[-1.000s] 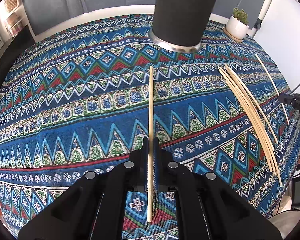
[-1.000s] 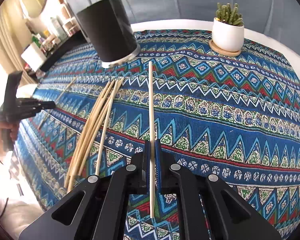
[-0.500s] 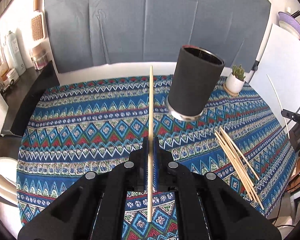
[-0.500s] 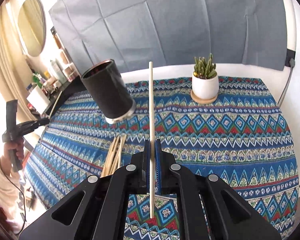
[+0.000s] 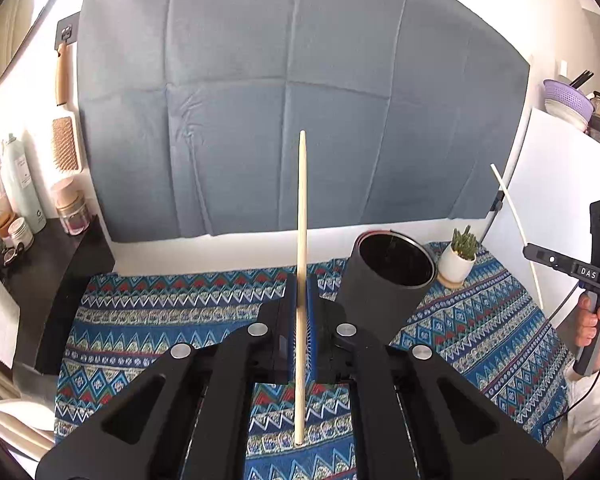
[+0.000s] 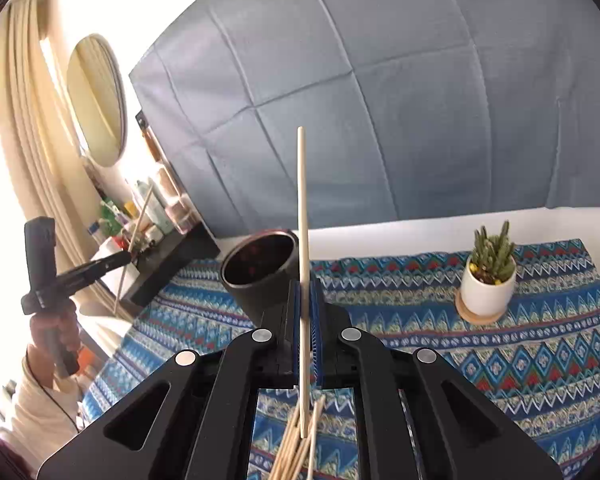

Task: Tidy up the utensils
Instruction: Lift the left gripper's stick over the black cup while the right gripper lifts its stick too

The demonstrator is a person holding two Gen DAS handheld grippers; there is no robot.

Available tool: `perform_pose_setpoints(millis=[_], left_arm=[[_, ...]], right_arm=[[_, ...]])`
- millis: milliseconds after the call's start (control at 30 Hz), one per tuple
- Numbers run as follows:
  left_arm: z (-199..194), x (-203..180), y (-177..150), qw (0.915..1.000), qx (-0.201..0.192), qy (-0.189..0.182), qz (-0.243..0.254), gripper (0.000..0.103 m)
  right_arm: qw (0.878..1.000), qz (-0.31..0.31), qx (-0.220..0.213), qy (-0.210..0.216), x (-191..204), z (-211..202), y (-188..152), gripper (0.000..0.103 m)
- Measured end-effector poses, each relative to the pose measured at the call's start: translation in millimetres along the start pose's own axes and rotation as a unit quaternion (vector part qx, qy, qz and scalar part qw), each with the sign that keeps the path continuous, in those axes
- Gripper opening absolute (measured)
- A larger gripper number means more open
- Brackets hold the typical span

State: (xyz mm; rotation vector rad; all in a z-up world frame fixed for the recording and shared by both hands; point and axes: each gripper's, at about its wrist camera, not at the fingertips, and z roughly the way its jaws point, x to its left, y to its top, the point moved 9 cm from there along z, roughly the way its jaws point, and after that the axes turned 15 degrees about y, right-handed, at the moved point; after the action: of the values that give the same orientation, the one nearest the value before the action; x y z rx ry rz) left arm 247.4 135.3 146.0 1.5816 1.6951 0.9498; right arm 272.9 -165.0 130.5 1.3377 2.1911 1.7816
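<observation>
My left gripper (image 5: 301,280) is shut on a wooden chopstick (image 5: 301,216) that points up, raised above the table. The black cylindrical holder (image 5: 384,284) stands just right of it, its mouth open. My right gripper (image 6: 305,285) is shut on another chopstick (image 6: 302,208), also upright; the holder (image 6: 260,276) is just left of it. Several loose chopsticks (image 6: 296,452) lie on the patterned cloth below the right gripper. Each gripper shows in the other's view: the right one (image 5: 540,256) and the left one (image 6: 120,258).
A potted cactus (image 6: 488,280) on a wooden coaster stands at the back right of the table; it also shows in the left wrist view (image 5: 458,260). A dark shelf (image 5: 40,264) with bottles and jars lies left. A grey cloth (image 5: 292,120) hangs behind.
Both grippers have lifted and tilted up from near the tablecloth, each keeping its chopstick. The holder's open mouth has come into view.
</observation>
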Motion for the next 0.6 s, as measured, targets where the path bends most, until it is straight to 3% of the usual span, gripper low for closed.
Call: perform_pose_setpoints(millis=[233, 600], left_arm=[[13, -35, 39, 0.9964, -0.056, -0.060, -0.022, 0.005], [54, -89, 57, 0.9860, -0.081, -0.139, -0.043, 0.005]], right_arm=[[0.999, -0.013, -0.033, 0.024, 10, 39, 33, 0.005], [0.994, -0.008, -0.065, 0.084, 17, 90, 50, 0.005]])
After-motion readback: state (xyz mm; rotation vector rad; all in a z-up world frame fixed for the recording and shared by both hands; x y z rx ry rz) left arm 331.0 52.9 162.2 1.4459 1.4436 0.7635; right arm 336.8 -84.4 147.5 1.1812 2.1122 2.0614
